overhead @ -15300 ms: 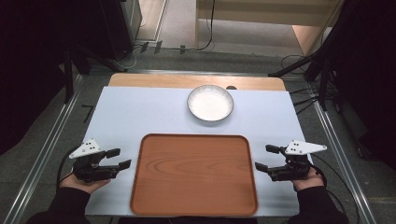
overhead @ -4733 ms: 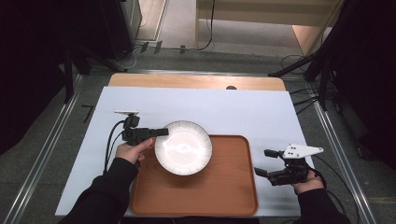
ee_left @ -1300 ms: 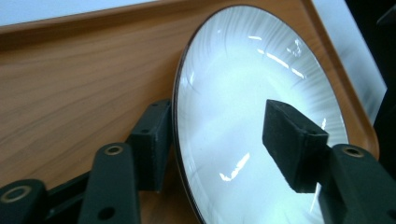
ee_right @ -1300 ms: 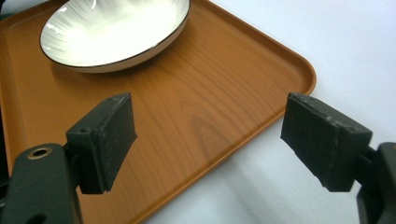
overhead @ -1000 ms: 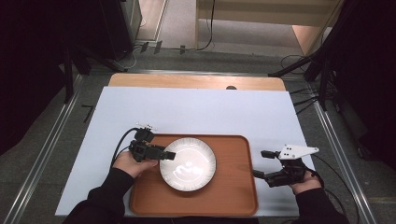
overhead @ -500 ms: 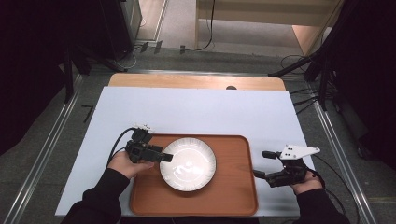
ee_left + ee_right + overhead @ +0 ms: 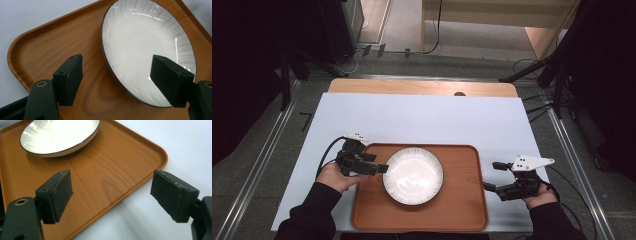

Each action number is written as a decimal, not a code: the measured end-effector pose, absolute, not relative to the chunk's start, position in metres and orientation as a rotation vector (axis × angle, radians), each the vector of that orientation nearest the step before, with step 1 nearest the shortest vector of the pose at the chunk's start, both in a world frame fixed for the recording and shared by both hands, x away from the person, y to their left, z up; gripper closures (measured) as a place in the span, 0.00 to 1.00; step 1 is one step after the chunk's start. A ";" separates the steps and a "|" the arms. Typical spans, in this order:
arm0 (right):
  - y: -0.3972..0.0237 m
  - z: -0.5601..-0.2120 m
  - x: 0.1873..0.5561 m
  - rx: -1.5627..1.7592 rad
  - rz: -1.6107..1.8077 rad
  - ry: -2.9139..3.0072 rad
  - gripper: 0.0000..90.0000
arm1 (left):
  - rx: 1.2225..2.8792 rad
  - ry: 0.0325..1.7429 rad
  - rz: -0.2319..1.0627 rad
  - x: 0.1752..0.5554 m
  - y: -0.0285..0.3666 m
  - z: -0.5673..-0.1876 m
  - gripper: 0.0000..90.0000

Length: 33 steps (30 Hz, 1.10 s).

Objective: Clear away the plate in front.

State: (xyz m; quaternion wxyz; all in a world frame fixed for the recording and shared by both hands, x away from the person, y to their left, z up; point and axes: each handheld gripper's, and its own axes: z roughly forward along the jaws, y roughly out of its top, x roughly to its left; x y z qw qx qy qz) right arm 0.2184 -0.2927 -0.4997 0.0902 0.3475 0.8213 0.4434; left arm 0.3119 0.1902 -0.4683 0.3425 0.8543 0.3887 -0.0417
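A white ribbed plate (image 7: 413, 175) with a dark rim lies flat in the middle of the wooden tray (image 7: 462, 200). My left gripper (image 7: 377, 163) hovers over the tray's left edge, pointing at the plate's left rim. Its jaws have just been opening and stand wide. In the left gripper view the plate (image 7: 147, 45) and the tray (image 7: 50, 50) lie beyond the left gripper (image 7: 120, 75), and neither pad presses on the rim. My right gripper (image 7: 491, 176) is open beside the tray's right edge. The right gripper view shows the right gripper (image 7: 112, 192) facing the tray's corner (image 7: 105, 170) and the plate (image 7: 60, 135) farther off.
The tray sits at the near edge of a pale blue sheet (image 7: 427, 120) on the table. A bare wooden strip (image 7: 422, 87) runs along the far edge. Metal rails (image 7: 267, 145) flank the table, and cables and stands (image 7: 537, 75) lie on the floor beyond it.
The plate came from the table's far middle onto the tray. Over the last second my left gripper drew back a little to the left from the plate's rim. My right gripper kept still.
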 end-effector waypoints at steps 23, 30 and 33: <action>-0.293 -0.500 0.217 1.057 1.308 2.450 0.21 | 2.169 1.055 -0.012 0.305 0.234 -0.462 0.28; -0.293 -0.500 0.218 1.056 1.305 2.449 0.21 | 2.181 1.023 0.032 0.301 0.244 -0.464 0.28; -0.293 -0.500 0.218 1.056 1.304 2.451 0.21 | 2.184 1.023 0.041 0.299 0.249 -0.465 0.28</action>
